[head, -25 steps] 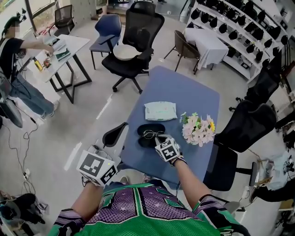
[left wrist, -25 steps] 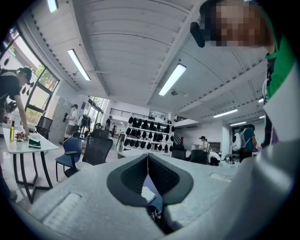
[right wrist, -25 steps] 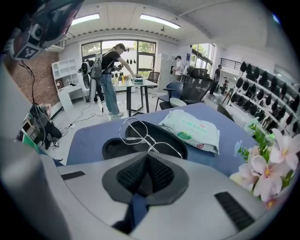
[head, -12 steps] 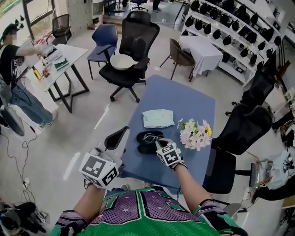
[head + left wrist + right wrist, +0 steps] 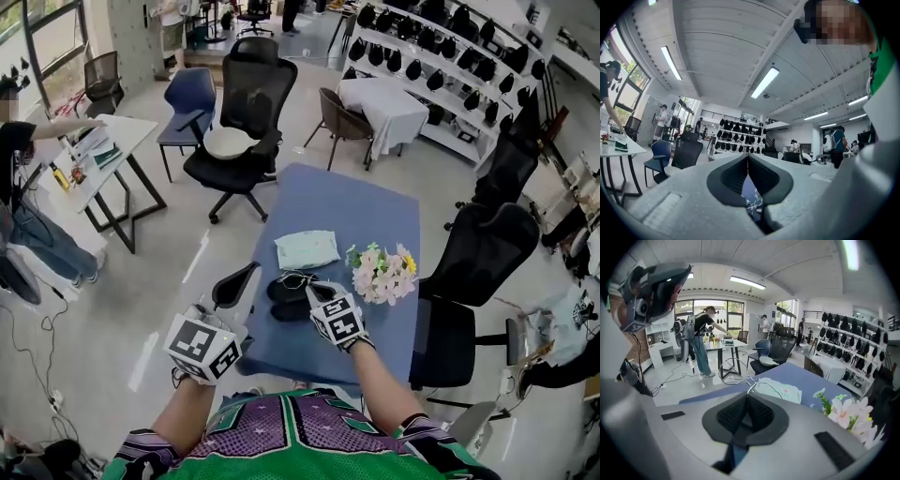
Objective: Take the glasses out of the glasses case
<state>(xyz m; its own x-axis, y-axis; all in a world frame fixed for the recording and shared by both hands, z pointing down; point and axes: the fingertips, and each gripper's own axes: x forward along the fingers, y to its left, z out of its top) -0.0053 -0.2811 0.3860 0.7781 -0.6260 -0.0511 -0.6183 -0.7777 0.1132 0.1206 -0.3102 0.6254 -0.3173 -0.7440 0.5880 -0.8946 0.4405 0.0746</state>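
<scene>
The right gripper (image 5: 746, 399) has its jaws pressed onto the bridge of the one pair of glasses (image 5: 733, 372), holding it just above the single open black glasses case (image 5: 284, 305) on the blue table (image 5: 330, 199). The left gripper (image 5: 748, 161) has its jaws together with nothing between them, off the table's left edge. One wipes pack (image 5: 307, 249) and one flower bunch (image 5: 380, 274) also lie on the table.
</scene>
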